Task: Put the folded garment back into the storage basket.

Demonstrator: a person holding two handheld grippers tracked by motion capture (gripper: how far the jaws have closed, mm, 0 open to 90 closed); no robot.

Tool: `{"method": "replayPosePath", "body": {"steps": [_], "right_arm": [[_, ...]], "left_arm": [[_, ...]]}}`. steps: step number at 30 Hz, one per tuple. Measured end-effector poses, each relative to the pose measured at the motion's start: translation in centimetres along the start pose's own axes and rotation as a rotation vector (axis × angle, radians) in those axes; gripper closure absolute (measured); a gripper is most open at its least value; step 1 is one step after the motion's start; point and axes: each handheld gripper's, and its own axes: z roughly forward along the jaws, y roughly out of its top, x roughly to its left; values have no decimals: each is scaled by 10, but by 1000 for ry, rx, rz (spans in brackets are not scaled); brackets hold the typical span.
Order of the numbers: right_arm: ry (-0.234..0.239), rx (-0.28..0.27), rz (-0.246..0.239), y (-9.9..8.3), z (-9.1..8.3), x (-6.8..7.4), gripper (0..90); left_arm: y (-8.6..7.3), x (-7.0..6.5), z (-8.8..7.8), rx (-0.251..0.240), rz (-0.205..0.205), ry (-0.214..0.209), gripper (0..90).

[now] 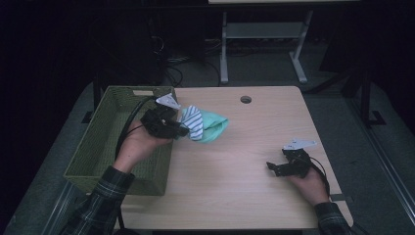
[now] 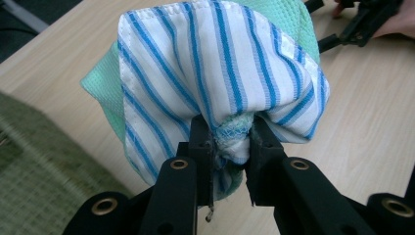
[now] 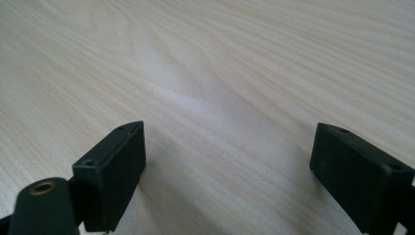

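Observation:
A blue-and-white striped cloth and a mint-green cloth hang bunched together above the table's left side. My left gripper is shut on the bundle, just right of the basket. In the left gripper view the jaws pinch a fold of the striped cloth and the green cloth's edge, with my left gripper seen from behind. My right gripper rests low near the table's right front, open. In the right gripper view my right gripper has only bare wood between its wide-set jaws.
A green woven basket stands along the table's left edge, and its weave lies below the held cloths. The wooden table has a cable hole at the back. A desk frame stands beyond.

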Motion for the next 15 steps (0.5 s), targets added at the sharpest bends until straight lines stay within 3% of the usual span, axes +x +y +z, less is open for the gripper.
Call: {"method": "replayPosePath", "body": {"steps": [15], "right_arm": [[-3, 0, 2, 0, 0, 0, 129]], "left_arm": [[-44, 35, -33, -10, -106, 119, 753]]}}
